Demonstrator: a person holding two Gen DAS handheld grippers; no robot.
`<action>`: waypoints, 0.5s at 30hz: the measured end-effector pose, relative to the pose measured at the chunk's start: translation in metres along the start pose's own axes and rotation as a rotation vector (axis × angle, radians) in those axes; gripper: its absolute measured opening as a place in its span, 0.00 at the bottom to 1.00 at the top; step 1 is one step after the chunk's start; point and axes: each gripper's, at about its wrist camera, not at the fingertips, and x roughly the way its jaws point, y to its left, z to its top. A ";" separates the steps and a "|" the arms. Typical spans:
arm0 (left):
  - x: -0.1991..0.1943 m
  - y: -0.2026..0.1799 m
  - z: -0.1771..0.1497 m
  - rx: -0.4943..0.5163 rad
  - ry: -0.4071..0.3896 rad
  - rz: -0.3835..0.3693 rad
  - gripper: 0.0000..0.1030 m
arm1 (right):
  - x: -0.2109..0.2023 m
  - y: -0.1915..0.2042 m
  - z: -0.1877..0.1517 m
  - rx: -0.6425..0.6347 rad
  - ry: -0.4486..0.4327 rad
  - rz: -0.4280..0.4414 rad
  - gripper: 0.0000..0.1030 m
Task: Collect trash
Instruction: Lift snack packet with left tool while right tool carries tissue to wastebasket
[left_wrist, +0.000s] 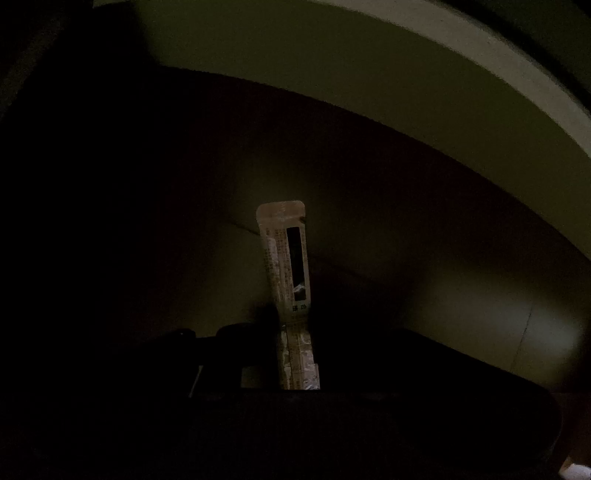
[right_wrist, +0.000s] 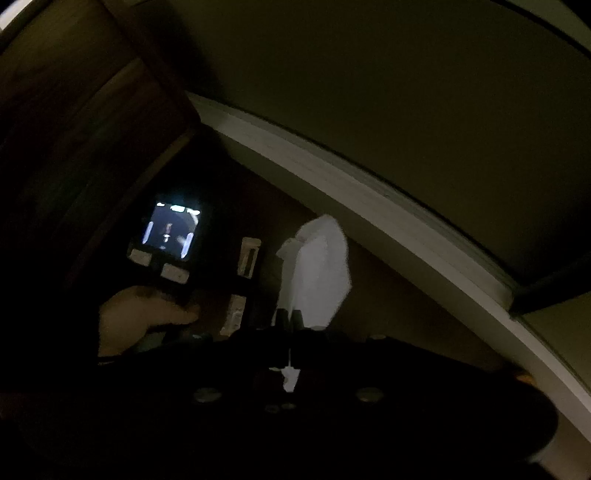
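The scene is very dark. My left gripper is shut on a long narrow printed sachet that stands upright out of the fingers. The same sachet and the left gripper show at centre left in the right wrist view, with the holding hand. My right gripper is shut on a crumpled white tissue that sticks up above the fingertips. Both grippers are held side by side above a dark floor.
A white skirting board runs along a greenish wall; it also shows in the left wrist view. Dark wooden furniture stands at the left. A lit small screen sits on the left gripper's body.
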 end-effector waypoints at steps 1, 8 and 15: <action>-0.004 0.003 -0.004 0.016 -0.012 0.005 0.17 | 0.000 0.001 0.000 -0.005 -0.004 0.000 0.00; -0.046 0.009 -0.022 0.098 -0.105 0.004 0.17 | -0.005 0.011 -0.003 -0.049 -0.034 -0.018 0.00; -0.139 0.033 -0.030 0.078 -0.187 -0.027 0.17 | -0.034 0.035 0.006 -0.124 -0.123 -0.014 0.00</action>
